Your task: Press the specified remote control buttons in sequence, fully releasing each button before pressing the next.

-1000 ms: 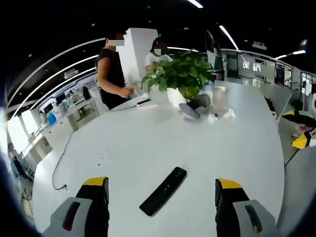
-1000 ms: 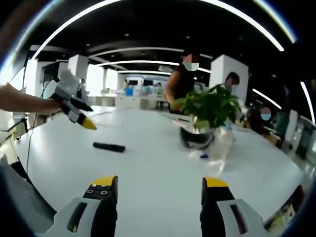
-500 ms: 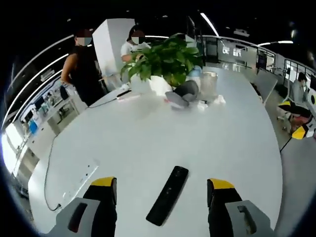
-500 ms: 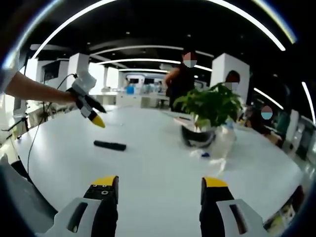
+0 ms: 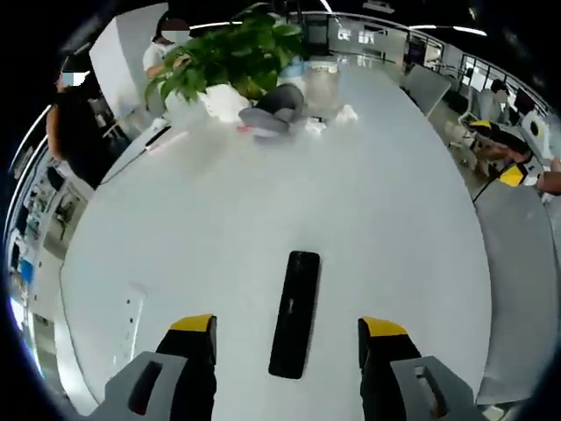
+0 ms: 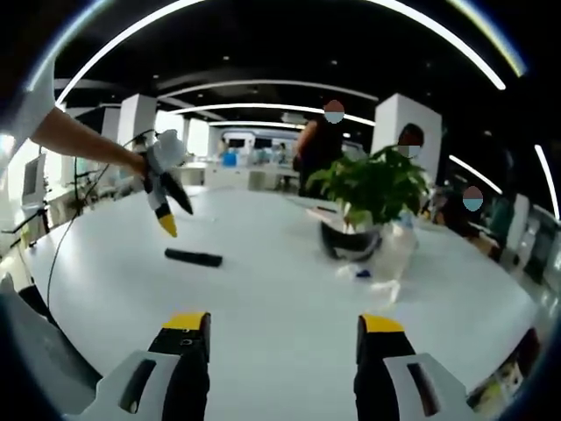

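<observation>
Remote control lies flat on the white table, long axis running away between the parted left tongs, which hang just above it. Right tongs, also parted, are held well apart, so the left are nearer.

remote control buttons too small
</observation>
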The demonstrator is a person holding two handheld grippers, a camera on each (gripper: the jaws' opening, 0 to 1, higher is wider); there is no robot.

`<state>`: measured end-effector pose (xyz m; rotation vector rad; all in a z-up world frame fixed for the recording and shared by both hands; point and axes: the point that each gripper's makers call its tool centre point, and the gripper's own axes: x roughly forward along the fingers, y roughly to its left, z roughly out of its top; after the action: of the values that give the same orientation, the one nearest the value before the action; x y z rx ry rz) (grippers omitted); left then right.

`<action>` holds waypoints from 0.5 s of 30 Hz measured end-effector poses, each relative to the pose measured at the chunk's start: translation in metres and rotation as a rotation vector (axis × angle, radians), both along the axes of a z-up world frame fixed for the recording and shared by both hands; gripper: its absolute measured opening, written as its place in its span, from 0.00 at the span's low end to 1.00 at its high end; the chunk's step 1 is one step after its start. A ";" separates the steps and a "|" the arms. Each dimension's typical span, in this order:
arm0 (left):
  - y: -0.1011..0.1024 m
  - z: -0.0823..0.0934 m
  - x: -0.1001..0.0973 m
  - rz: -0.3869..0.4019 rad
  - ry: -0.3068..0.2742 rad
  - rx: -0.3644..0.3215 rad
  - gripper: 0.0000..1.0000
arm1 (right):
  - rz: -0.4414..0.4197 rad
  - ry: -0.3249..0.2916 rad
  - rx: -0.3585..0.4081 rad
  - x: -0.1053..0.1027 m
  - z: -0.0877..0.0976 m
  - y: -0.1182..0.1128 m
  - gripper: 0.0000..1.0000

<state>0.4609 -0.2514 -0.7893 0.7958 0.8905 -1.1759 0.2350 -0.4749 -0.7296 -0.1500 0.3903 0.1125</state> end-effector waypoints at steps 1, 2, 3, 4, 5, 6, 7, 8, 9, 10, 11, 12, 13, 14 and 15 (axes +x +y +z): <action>0.001 -0.003 0.001 -0.002 0.009 0.006 0.66 | 0.001 0.001 0.000 0.000 0.000 0.000 0.66; 0.001 -0.006 0.001 -0.010 0.026 0.008 0.66 | 0.001 0.002 -0.001 0.000 0.000 0.000 0.66; 0.002 -0.008 0.000 -0.015 0.038 0.016 0.64 | 0.000 0.003 -0.002 0.000 0.000 0.000 0.66; 0.003 -0.010 0.000 -0.017 0.041 0.023 0.61 | 0.000 0.004 -0.002 0.000 -0.001 0.000 0.66; 0.006 -0.015 0.002 -0.029 0.040 0.044 0.60 | 0.001 0.007 -0.003 0.000 -0.001 0.000 0.66; 0.008 -0.019 0.002 -0.036 0.037 0.060 0.58 | 0.001 0.007 -0.005 0.000 -0.001 0.000 0.66; 0.010 -0.023 -0.001 -0.047 0.056 0.076 0.57 | 0.000 0.008 -0.007 0.000 -0.001 0.000 0.66; 0.010 -0.026 -0.003 -0.050 0.076 0.080 0.56 | 0.000 0.010 -0.008 0.000 -0.002 0.000 0.66; 0.010 -0.028 -0.005 -0.048 0.091 0.077 0.57 | -0.001 0.011 -0.007 0.000 -0.002 0.000 0.66; 0.011 -0.032 -0.006 -0.046 0.100 0.088 0.56 | -0.003 0.012 -0.008 0.000 -0.002 0.000 0.66; 0.012 -0.034 -0.005 -0.059 0.092 0.099 0.55 | -0.003 0.013 -0.008 0.000 -0.002 0.000 0.66; 0.013 -0.037 -0.003 -0.085 0.073 0.117 0.53 | -0.004 0.013 -0.009 0.000 -0.002 -0.001 0.66; 0.014 -0.039 -0.001 -0.091 0.059 0.130 0.50 | -0.005 0.014 -0.010 0.000 -0.002 -0.001 0.65; 0.016 -0.041 0.001 -0.101 0.052 0.147 0.48 | -0.005 0.018 -0.011 -0.001 -0.003 -0.001 0.65; 0.016 -0.042 0.001 -0.104 0.050 0.151 0.46 | -0.005 0.019 -0.012 -0.001 -0.003 -0.001 0.65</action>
<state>0.4622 -0.2352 -0.8313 0.9478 0.9981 -1.2347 0.2344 -0.4757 -0.7329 -0.1596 0.4103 0.1070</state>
